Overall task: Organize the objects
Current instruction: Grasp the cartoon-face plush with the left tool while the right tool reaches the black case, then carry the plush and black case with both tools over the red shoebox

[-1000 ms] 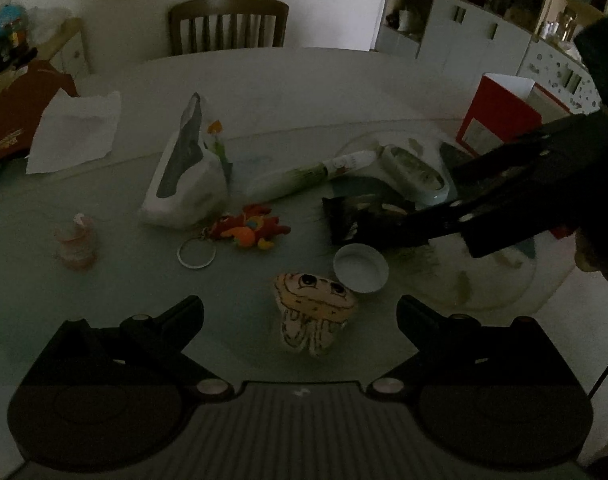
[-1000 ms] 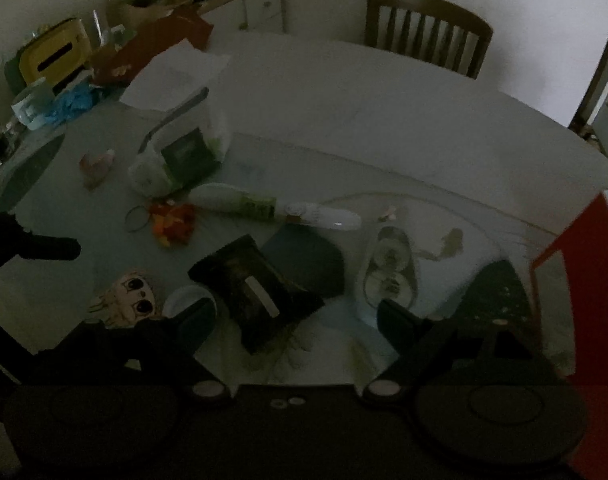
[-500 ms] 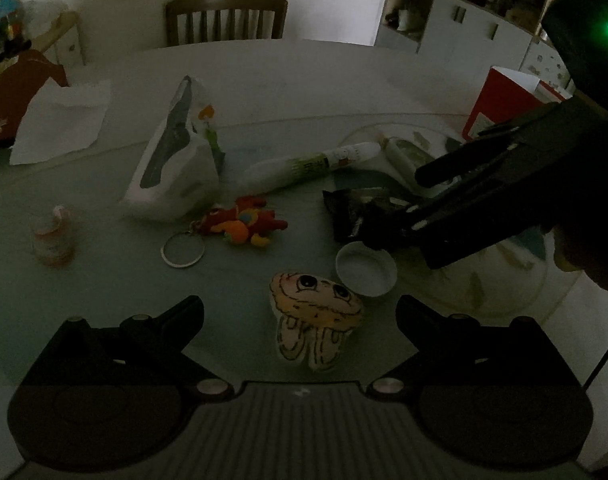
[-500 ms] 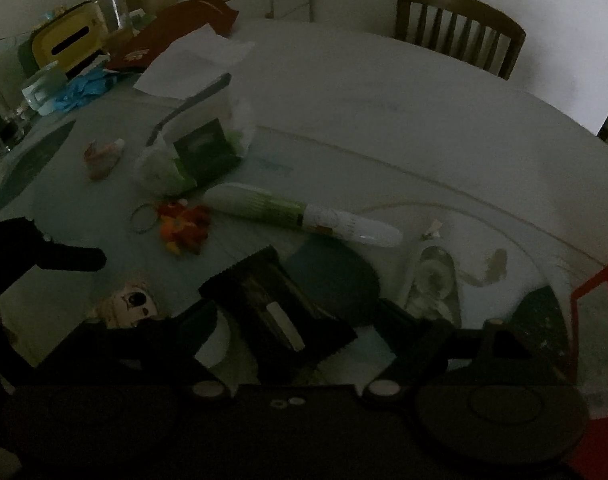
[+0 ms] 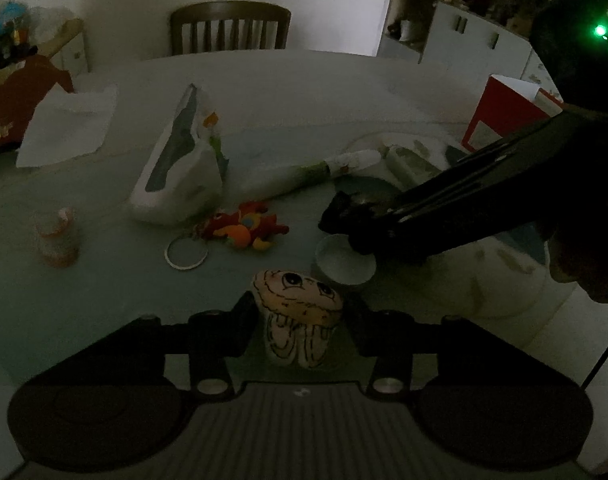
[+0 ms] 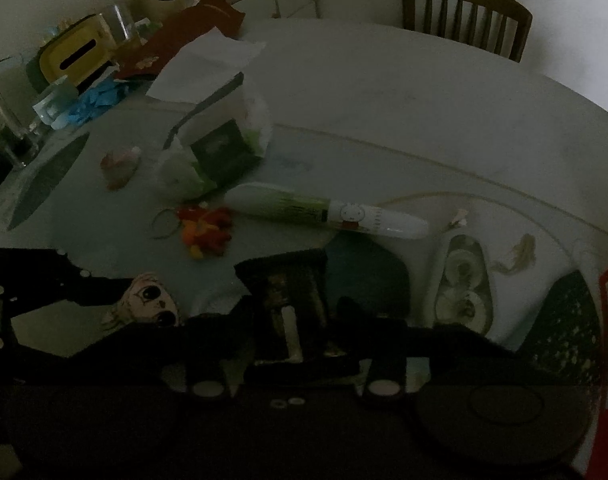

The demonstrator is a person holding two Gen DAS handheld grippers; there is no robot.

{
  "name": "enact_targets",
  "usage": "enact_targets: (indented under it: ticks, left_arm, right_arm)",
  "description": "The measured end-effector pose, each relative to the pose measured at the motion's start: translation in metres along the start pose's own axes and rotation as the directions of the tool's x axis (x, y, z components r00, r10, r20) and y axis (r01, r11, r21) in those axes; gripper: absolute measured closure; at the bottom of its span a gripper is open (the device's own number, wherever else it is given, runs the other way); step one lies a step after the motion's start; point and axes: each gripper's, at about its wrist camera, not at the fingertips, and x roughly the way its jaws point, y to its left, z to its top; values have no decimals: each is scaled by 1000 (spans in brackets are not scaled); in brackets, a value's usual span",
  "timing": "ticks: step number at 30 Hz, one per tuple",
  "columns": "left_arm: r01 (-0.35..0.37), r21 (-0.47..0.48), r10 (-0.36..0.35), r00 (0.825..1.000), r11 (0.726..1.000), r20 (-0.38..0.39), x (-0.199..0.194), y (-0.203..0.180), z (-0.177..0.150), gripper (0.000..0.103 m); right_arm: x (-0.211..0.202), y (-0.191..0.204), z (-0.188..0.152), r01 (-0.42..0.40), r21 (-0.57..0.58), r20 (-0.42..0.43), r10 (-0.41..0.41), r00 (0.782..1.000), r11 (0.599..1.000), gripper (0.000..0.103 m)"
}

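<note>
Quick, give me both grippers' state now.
Left gripper: open, fingers either side of the cartoon-face plush.
Right gripper: open, straddling the dark packet.

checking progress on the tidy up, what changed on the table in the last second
Both grippers moved in and lower. The left gripper now has its jaws on either side of the cartoon face plush, not yet clamped. The right gripper closed in over the dark packet, jaws straddling it; contact is unclear. The small white bowl, red plush keychain, tube and white bag stayed put.
</note>
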Motion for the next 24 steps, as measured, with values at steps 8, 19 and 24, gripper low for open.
enact_targets:
  ticks: [8, 19, 24]
  left_arm:
    - [13, -35, -12, 1000, 999, 15, -15, -2, 7, 58]
    - [46, -35, -45, 998, 998, 38, -40, -20, 19, 58]
    - [79, -17, -78, 996, 997, 39, -50, -38, 29, 58]
  right_arm:
    - [-22, 0, -3, 10, 32, 43, -12, 999, 999, 70]
    - [-72, -6, -19, 23, 64, 88, -29, 996, 998, 77]
    - [-101, -15, -29, 26, 87, 111, -35, 993, 996, 77]
